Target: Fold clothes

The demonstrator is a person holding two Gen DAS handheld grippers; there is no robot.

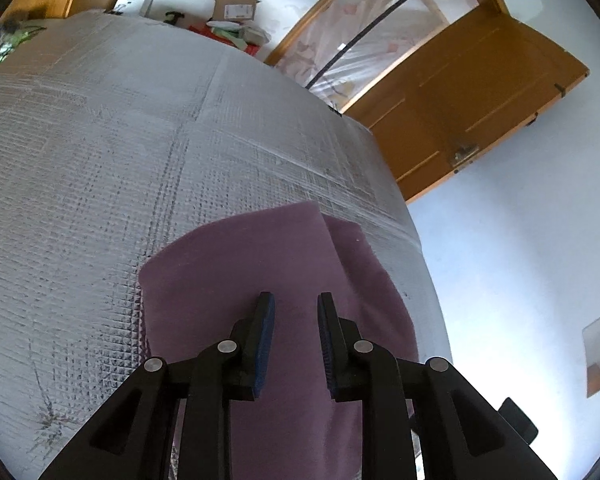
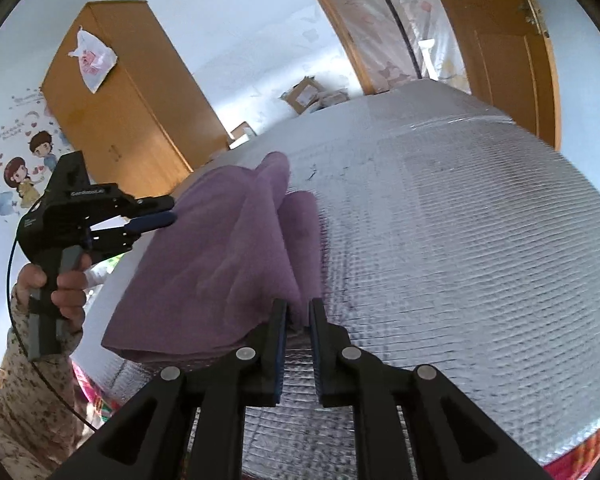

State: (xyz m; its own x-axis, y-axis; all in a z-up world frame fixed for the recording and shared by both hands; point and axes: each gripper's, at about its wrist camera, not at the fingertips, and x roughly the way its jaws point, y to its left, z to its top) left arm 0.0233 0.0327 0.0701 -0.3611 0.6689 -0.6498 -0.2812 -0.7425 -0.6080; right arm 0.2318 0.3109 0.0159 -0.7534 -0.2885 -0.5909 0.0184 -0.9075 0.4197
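A purple cloth [image 1: 260, 280] lies folded near the right edge of a silver quilted mat [image 1: 100, 160]. My left gripper [image 1: 296, 304] hovers just above it, open, with nothing between its blue pads. In the right wrist view the purple cloth [image 2: 228, 248] is bunched and lifted into a ridge. My right gripper [image 2: 298, 312] is shut on the near edge of that ridge. The left gripper [image 2: 160, 212], held by a hand [image 2: 66, 284], sits at the cloth's far left side with its fingers apart.
The silver mat [image 2: 460, 240] stretches bare to the right of the cloth. A wooden wardrobe [image 2: 132, 112] with a plastic bag [image 2: 92, 60] stands behind. An open wooden door [image 1: 480, 100] and cardboard boxes [image 1: 236, 8] lie beyond the far edge.
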